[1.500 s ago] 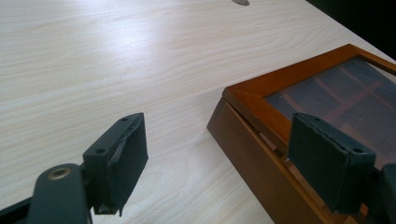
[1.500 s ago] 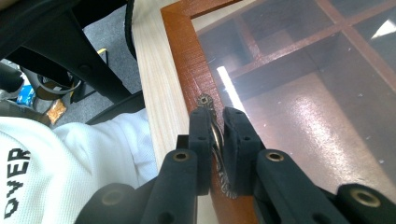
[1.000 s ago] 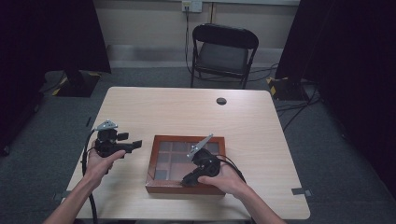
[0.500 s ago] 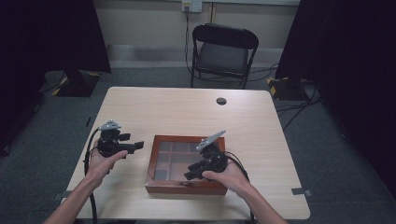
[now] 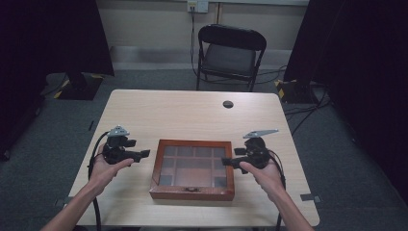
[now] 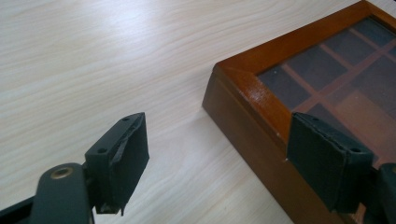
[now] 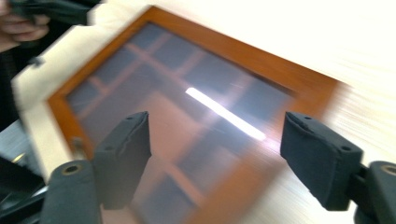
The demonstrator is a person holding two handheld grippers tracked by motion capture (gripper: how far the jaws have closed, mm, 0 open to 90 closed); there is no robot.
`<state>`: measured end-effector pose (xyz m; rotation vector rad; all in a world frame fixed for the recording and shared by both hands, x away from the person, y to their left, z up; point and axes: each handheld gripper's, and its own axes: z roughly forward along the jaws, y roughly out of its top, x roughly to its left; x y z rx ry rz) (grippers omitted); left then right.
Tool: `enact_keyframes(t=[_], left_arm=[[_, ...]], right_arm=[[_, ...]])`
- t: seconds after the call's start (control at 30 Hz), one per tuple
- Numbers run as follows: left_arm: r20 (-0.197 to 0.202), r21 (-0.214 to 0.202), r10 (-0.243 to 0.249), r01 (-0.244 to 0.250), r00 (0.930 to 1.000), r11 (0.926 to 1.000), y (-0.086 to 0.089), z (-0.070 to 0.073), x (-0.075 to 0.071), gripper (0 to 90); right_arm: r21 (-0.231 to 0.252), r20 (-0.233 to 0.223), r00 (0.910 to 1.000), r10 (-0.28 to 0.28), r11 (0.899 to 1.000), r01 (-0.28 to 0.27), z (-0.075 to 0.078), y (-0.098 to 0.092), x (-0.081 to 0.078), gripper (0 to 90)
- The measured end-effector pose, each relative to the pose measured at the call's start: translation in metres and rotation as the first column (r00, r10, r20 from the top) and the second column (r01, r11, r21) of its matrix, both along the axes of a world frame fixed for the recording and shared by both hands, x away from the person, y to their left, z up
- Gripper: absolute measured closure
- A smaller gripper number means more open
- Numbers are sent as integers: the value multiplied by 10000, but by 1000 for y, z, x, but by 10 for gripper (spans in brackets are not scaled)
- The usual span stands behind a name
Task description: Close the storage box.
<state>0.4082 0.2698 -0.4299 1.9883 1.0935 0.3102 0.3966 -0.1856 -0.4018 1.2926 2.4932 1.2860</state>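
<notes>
The wooden box (image 5: 192, 168) sits lid-closed near the table's (image 5: 192, 110) front edge. Both grippers flank it, probably ready to steady it: left gripper (image 5: 144, 154) open and empty, right gripper (image 5: 226, 162) just opened, nothing between its jaws.

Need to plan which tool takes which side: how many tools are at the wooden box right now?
2. The left tool is just off the wooden box's left edge; the right tool is at its right edge. Both open, holding nothing.
</notes>
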Motion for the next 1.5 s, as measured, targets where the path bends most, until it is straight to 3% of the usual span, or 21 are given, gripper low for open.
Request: enact_keyframes(t=[0.07, 0.1, 0.13, 0.23, 0.37, 0.47, 0.57, 0.67, 0.7, 0.73, 0.77, 0.87, 0.97, 1.07, 1.1, 1.13, 1.17, 1.23, 1.27, 1.33, 1.5], left_arm=[[40, 124, 110, -111, 9999, 9999, 6, -1, -2, 208], [40, 124, 110, -111, 9999, 9999, 6, -1, -2, 208], [-54, 126, 218, -217, 9997, 9997, 10, -3, -3, 208], [-188, 359, 323, -316, 9993, 9989, 19, -9, -4, 208], [-397, 422, 742, -725, 9965, 9965, 29, -18, -2, 207], [-658, 571, 884, -846, 9939, 9948, 32, -26, -1, 202], [-1086, 678, 846, -776, 9905, 9947, 37, -37, 0, 200], [-1223, 1019, 977, -854, 9877, 9911, 41, -42, -1, 193], [-1223, 1019, 977, -854, 9877, 9911, 41, -42, -1, 192], [-1262, 1213, 1058, -905, 9863, 9885, 42, -45, 0, 189], [-1328, 1383, 1118, -933, 9848, 9860, 42, -47, 1, 185], [-1195, 1837, 1405, -1172, 9828, 9760, 40, -56, 3, 182], [-965, 1898, 1436, -1235, 9849, 9740, 38, -58, 3, 154], [-640, 2184, 1334, -1166, 9890, 9689, 36, -60, 0, 149], [-358, 2298, 1348, -1231, 9902, 9654, 34, -63, -2, 146], [-291, 2183, 1253, -1160, 9917, 9690, 33, -64, -2, 114], [-292, 2139, 1233, -1143, 9919, 9701, 32, -66, -2, 78], [-138, 2145, 1217, -1159, 9925, 9698, 31, -68, -2, 50], [-27, 2045, 1079, -1051, 9942, 9732, 32, -70, -1, 20], [273, 1789, 1111, -1142, 9934, 9772, 32, -73, -2, 0], [296, 1808, 1314, -1346, 9909, 9743, 31, -73, -3, 0]], right_arm=[[-118, 54, 9983, -576, 9983, 577, -5, -16, 0, 181], [-118, 54, 9983, -576, 9983, 577, -5, -16, 0, 181], [-232, -15, 9943, -1066, 9940, 1065, -12, -33, -1, 161], [-515, -193, 9873, -1577, 9863, 1565, -20, -48, -1, 150], [-332, -386, 9679, -2485, 9684, 2473, -38, -70, -3, 149], [-975, -439, 9577, -2843, 9553, 2791, -47, -77, -2, 149], [-1353, -1030, 9467, -3054, 9472, 2908, -57, -83, 1, 149], [-1852, -937, 9439, -3166, 9371, 2959, -63, -85, 3, 150], [-2114, -715, 9371, -3417, 9233, 3206, -66, -85, 3, 149], [-2473, -561, 9254, -3748, 9032, 3508, -68, -84, 3, 149], [-2654, -450, 9213, -3862, 8937, 3617, -70, -84, 3, 149], [-2879, -154, 8951, -4457, 8592, 4229, -75, -84, 4, 155], [-2969, 343, 8780, -4774, 8340, 4651, -81, -82, 3, 146], [-2978, 722, 8760, -4769, 8279, 4753, -83, -82, 3, 136], [-3025, 1111, 8705, -4794, 8181, 4892, -86, -81, 3, 127], [-3040, 1365, 8635, -4854, 8091, 5029, -89, -79, 3, 81], [-2878, 1563, 8665, -4741, 8173, 4992, -93, -78, 3, 11], [-2655, 1829, 8672, -4632, 8260, 4972, -98, -76, 3, 0], [-2498, 1954, 8670, -4583, 8317, 4959, -100, -76, 3, 0], [-2492, 1960, 8668, -4585, 8316, 4962, -100, -76, 4, 0], [-2498, 1966, 8635, -4644, 8279, 5021, -100, -75, 3, 0]])
